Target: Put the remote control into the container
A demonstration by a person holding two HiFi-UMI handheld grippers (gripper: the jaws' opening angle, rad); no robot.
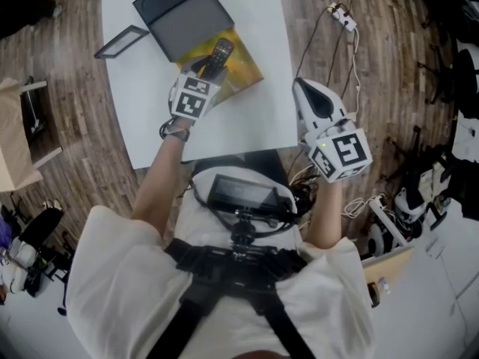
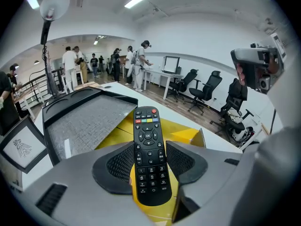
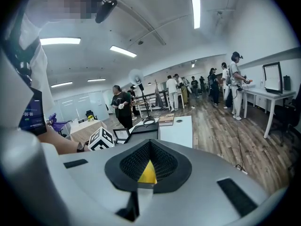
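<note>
One remote control (image 2: 149, 160), "OK" key (image 2: 147, 135), likely numerals (image 2: 151, 175) below

Open-plan office

Swivel office chairs (image 2: 202, 91) stand by long desks (image 2: 157, 74), one bearing a monitor (image 2: 170, 65). Strip lights (image 3: 196, 12) line the white ceiling, wood-plank flooring (image 1: 82, 126) spreads under a white table (image 1: 247, 118), a power strip (image 1: 343, 17) lies among cables, and people (image 2: 70, 67) stand in groups
</note>
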